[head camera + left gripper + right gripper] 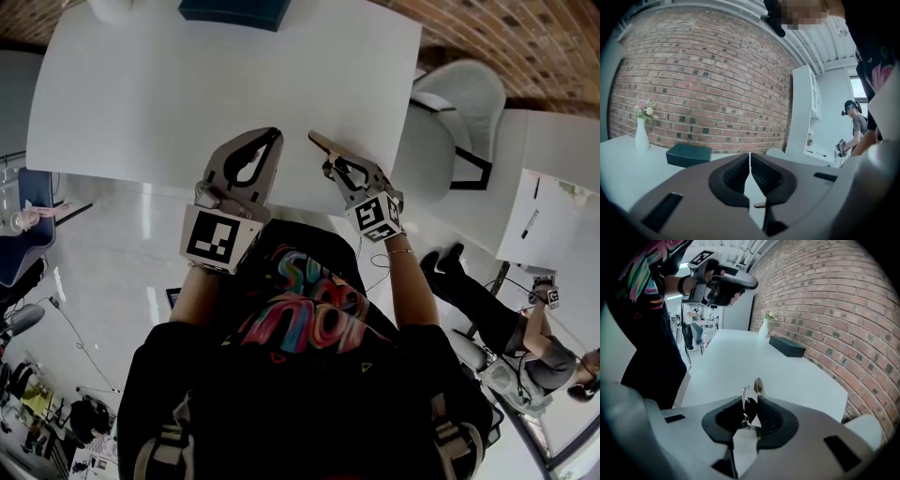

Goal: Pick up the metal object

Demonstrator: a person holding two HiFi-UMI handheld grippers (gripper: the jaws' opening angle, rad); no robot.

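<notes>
A small shiny metal object sticks up between the pads of my right gripper, which is shut on it and held above the white table. In the head view the right gripper hovers over the table's near edge, the object too small to make out there. My left gripper is held just to its left, also over the near edge. Its pads meet with nothing between them. The right gripper view shows the left gripper raised in a hand.
A dark flat box lies at the table's far edge, and a white vase with flowers stands further along. A white chair sits at the table's right. Another person sits at the right. A brick wall runs behind.
</notes>
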